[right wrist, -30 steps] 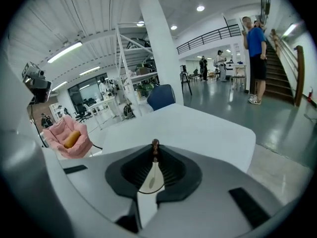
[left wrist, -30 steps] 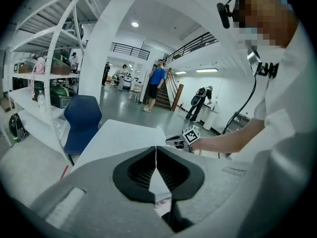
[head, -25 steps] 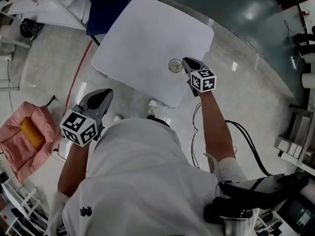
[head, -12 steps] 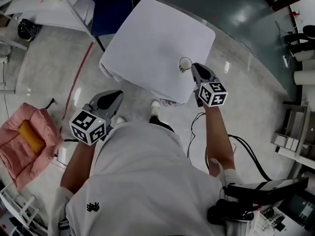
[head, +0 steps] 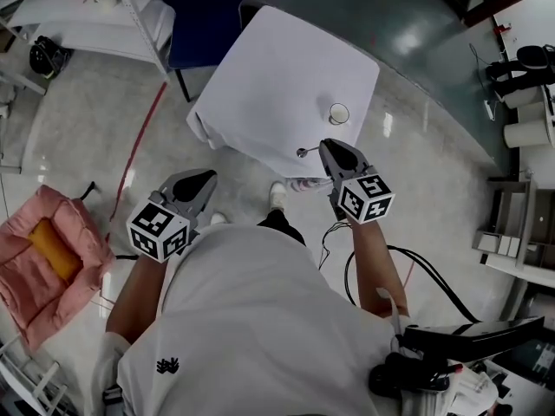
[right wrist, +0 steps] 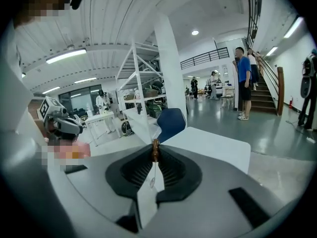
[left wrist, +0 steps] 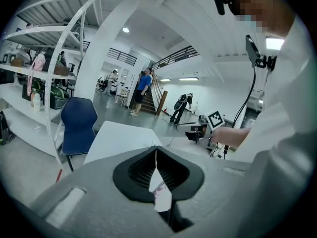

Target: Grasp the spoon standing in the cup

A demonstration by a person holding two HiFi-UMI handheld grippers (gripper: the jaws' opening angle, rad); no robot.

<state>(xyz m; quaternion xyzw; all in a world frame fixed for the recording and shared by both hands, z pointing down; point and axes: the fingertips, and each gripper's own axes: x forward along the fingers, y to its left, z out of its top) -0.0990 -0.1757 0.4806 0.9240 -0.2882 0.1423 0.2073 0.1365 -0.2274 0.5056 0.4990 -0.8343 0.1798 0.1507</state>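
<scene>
A small white cup (head: 338, 113) stands on the white table (head: 277, 76) near its right edge, with nothing standing in it. My right gripper (head: 323, 146) hovers over the table's near edge, a little short of the cup, shut on a thin metal spoon (head: 303, 152) that sticks out to its left. In the right gripper view the spoon's brown end (right wrist: 155, 149) is pinched at the tips of the right gripper (right wrist: 155, 155). My left gripper (head: 206, 180) hangs off the table's near left corner, shut and empty; in its own view the left gripper (left wrist: 156, 148) shows closed jaws.
A blue chair (head: 204, 7) stands at the table's far side beside white shelving (head: 87, 11). A pink cushion (head: 43, 250) lies on the floor at left. Cables (head: 416, 258) trail across the floor at right. Several people (right wrist: 243, 78) stand near a staircase in the hall.
The right gripper has drawn back from the cup toward the table's near edge, with the spoon in its jaws. The cup now stands apart from it. The left gripper has barely moved.
</scene>
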